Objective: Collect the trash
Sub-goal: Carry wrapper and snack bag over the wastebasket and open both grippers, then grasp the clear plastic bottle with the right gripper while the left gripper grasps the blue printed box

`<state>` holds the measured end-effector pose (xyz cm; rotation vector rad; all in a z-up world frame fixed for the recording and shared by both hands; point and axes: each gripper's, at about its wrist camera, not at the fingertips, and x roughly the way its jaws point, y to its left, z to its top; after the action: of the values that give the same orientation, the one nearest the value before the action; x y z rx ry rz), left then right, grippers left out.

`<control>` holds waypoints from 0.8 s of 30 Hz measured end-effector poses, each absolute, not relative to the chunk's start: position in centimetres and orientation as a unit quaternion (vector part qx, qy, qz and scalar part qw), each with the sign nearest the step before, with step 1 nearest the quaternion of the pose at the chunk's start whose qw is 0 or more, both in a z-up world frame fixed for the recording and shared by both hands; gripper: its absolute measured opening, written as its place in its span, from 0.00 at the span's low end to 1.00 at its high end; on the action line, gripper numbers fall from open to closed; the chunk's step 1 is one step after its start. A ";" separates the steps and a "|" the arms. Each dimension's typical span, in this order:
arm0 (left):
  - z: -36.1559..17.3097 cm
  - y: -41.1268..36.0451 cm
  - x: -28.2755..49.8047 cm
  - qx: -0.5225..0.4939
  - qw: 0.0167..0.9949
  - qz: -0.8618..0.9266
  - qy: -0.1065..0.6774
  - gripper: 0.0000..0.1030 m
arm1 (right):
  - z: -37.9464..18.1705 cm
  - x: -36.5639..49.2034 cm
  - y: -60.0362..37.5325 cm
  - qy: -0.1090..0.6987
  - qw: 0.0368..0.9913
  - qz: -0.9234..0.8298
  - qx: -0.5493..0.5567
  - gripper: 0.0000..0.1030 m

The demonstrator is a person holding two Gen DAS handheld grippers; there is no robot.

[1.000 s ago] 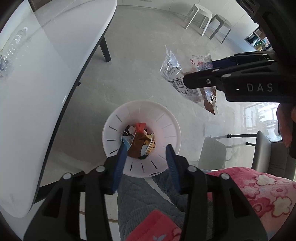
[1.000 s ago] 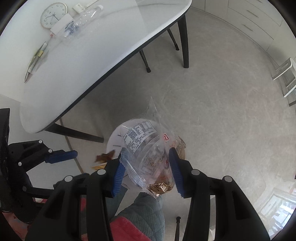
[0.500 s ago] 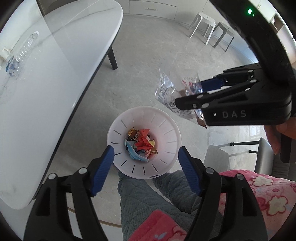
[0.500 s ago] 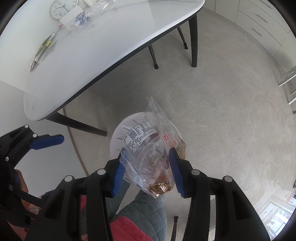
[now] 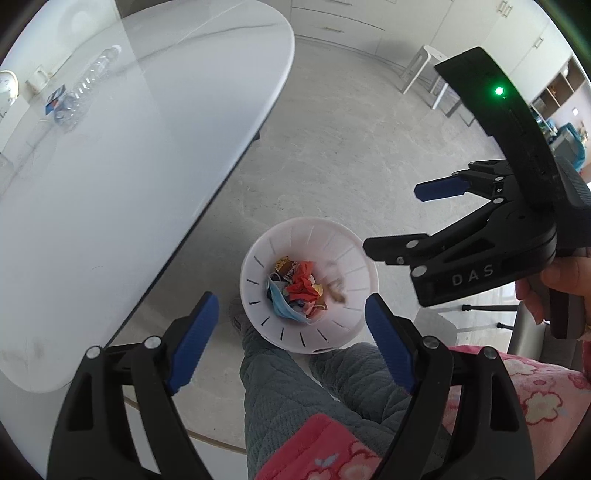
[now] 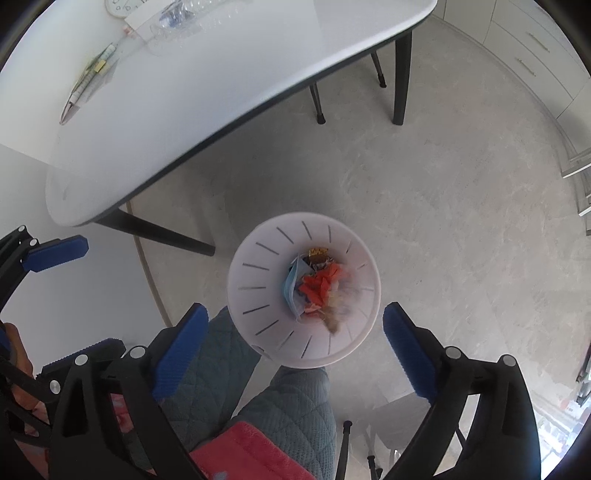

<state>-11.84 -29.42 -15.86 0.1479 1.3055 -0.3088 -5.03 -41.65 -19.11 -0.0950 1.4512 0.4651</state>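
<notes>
A white slotted waste bin (image 5: 258,254) (image 6: 255,266) stands on the floor below both grippers. It holds crumpled red, blue and brown trash (image 5: 301,288) (image 6: 314,286). A clear snack wrapper (image 6: 341,308) falls blurred inside the bin, and also shows in the left wrist view (image 5: 338,286). My left gripper (image 5: 291,339) is open and empty above the bin. My right gripper (image 6: 291,347) is open and empty above the bin; in the left wrist view it hangs at the right (image 5: 402,218).
A white table (image 5: 129,155) (image 6: 221,74) stands to the left with a plastic bottle (image 5: 86,88), a clock (image 6: 118,5) and pens (image 6: 88,77). The person's legs (image 5: 295,387) are below. White stools (image 5: 424,66) and cabinets stand at the back.
My right gripper opened and let go of the clear wrapper, which drops into the bin. My left gripper opened earlier and stays wide. Both grippers rose a little.
</notes>
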 end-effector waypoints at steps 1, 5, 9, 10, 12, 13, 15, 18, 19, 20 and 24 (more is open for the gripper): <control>-15.6 -29.2 -11.7 0.065 0.783 -0.139 0.602 0.76 | -18.7 -4.8 -41.7 0.654 0.725 0.210 -0.043 0.93; -15.0 -28.1 -11.0 0.053 0.791 -0.125 0.596 0.76 | -16.9 -3.5 -41.2 0.639 0.740 0.207 -0.042 0.95; -14.1 -27.3 -10.5 0.053 0.798 -0.113 0.589 0.81 | -15.4 -2.3 -41.1 0.626 0.752 0.205 -0.038 0.97; -13.7 -26.9 -10.3 0.051 0.802 -0.108 0.586 0.82 | -15.1 -1.9 -41.1 0.623 0.754 0.204 -0.035 0.97; -13.0 -26.0 -9.9 0.047 0.809 -0.097 0.578 0.83 | -14.6 -1.3 -40.8 0.619 0.758 0.202 -0.030 0.97; -12.8 -25.7 -9.7 0.044 0.810 -0.092 0.577 0.83 | -14.3 -0.8 -40.5 0.616 0.761 0.202 -0.028 0.97; -12.2 -24.4 -9.0 0.036 0.815 -0.078 0.573 0.83 | -13.7 -0.1 -39.9 0.611 0.765 0.203 -0.026 0.97; -11.4 -22.0 -8.1 0.026 0.822 -0.049 0.567 0.83 | -13.0 1.4 -38.6 0.603 0.770 0.208 -0.023 0.97; -11.1 -20.9 -7.7 0.021 0.824 -0.037 0.565 0.83 | -12.6 2.1 -38.0 0.599 0.772 0.210 -0.022 0.97; -10.8 -19.9 -7.3 0.015 0.826 -0.027 0.563 0.84 | -12.4 2.6 -37.5 0.597 0.773 0.213 -0.022 0.97; -9.6 -15.6 -5.1 -0.003 0.832 0.013 0.555 0.87 | -11.5 4.9 -34.4 0.589 0.776 0.226 -0.022 0.97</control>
<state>-5.13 -15.65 -9.64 -0.0071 1.1767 0.0267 4.91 -34.42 -11.48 -0.0466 1.2741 0.4884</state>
